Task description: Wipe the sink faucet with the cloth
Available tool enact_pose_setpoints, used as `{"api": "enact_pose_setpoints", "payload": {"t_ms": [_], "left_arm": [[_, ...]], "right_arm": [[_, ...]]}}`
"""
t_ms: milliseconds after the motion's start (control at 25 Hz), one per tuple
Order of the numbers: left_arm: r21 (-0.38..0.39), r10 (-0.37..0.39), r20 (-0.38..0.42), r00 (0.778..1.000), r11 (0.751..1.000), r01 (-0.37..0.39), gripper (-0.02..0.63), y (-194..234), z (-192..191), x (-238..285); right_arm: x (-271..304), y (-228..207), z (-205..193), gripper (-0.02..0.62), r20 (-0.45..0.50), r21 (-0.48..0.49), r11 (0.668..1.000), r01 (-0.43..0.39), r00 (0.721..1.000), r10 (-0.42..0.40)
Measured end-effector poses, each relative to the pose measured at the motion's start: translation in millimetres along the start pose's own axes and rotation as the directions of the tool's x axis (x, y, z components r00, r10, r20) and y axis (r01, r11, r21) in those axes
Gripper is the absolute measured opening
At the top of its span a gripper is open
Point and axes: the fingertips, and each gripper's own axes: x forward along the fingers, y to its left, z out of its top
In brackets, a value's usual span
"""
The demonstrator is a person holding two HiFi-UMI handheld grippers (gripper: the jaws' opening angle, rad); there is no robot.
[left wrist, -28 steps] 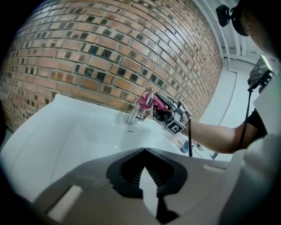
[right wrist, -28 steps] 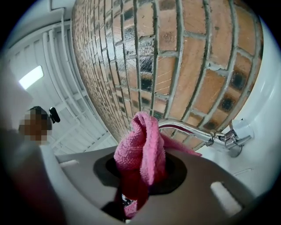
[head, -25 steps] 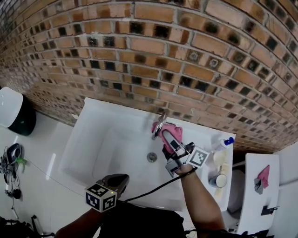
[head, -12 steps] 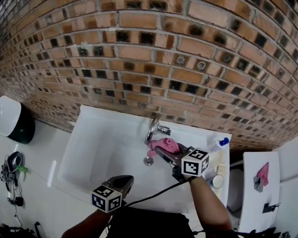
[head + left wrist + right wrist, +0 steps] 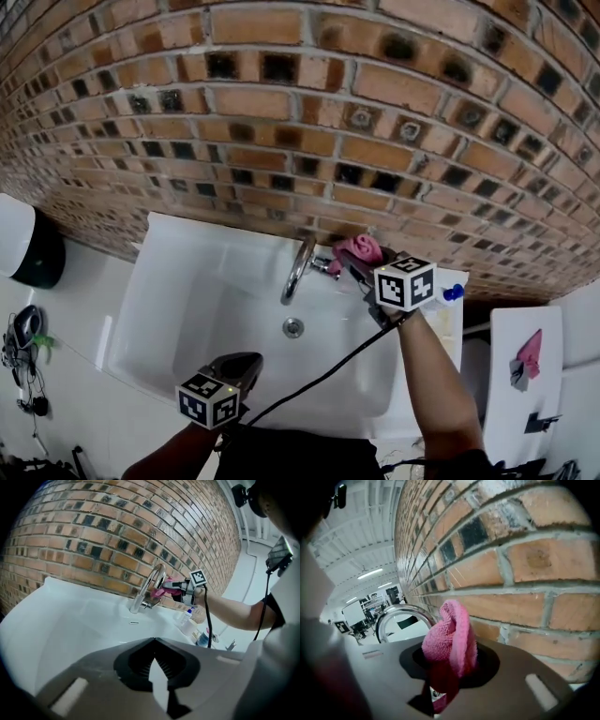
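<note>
A curved chrome faucet (image 5: 300, 265) rises at the back of the white sink (image 5: 187, 281), close to the brick wall. My right gripper (image 5: 354, 255) is shut on a pink cloth (image 5: 359, 249) and holds it right beside the faucet's base, near the wall. In the right gripper view the pink cloth (image 5: 451, 637) bunches out of the jaws, with the faucet's arch (image 5: 401, 617) just behind it. My left gripper (image 5: 234, 370) hangs over the sink's front edge, shut and holding nothing. From the left gripper view the faucet (image 5: 149, 590) and cloth (image 5: 164, 585) show far off.
A white bottle with a blue cap (image 5: 448, 294) stands on the sink's right ledge. A second pink cloth (image 5: 525, 354) lies on a white surface at the right. The drain (image 5: 293, 327) sits mid-basin. A black-and-white bin (image 5: 26, 239) is at the left.
My right gripper has carried the cloth from the front of the spout up and back toward the wall, to the right of the faucet's base. The left gripper has barely moved.
</note>
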Motion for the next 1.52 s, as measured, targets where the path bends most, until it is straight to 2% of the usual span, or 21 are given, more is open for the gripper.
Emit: {"api": "enact_pose_setpoints", "payload": {"t_ms": [80,200,400,520,680,1000,1120,1240,1520], "left_arm": [[-0.01,0.004,0.004,1.0,1.0,-0.004,0.006,5,6,6],[-0.027,0.007,0.001,1.0,1.0,-0.007,0.006,10,10,13],[-0.066,0.001,-0.032,1.0,0.998,-0.003,0.006,20,2,26],[-0.089,-0.002,-0.051,0.999,0.996,-0.002,0.006,28,-3,32],[-0.097,-0.018,-0.061,0.998,0.995,0.012,0.006,32,-3,37],[-0.087,-0.062,-0.035,0.997,0.994,0.059,0.006,36,13,32],[-0.076,-0.078,-0.029,0.997,0.994,0.076,0.006,40,17,24],[-0.065,-0.09,-0.02,0.996,0.994,0.088,0.006,47,20,12],[-0.038,-0.131,-0.002,0.991,0.991,0.131,0.006,61,21,-16]], "right_arm": [[23,-3,-11,0.109,-0.07,-0.065,0.997,-0.049,0.997,0.044],[49,4,-23,0.109,-0.14,-0.18,0.973,-0.146,0.983,0.121],[69,17,-18,0.11,-0.128,-0.244,0.937,-0.251,0.966,0.226],[70,18,-16,0.11,-0.133,-0.301,0.911,-0.28,0.959,0.251],[67,23,-12,0.11,-0.19,-0.385,0.869,-0.312,0.948,0.257],[52,36,6,0.109,-0.253,-0.389,0.84,-0.378,0.921,0.297],[47,40,14,0.109,-0.28,-0.382,0.842,-0.381,0.916,0.288],[45,42,17,0.107,-0.318,-0.414,0.835,-0.362,0.917,0.24],[33,54,29,0.107,-0.415,-0.603,0.741,-0.295,0.909,0.024]]}}
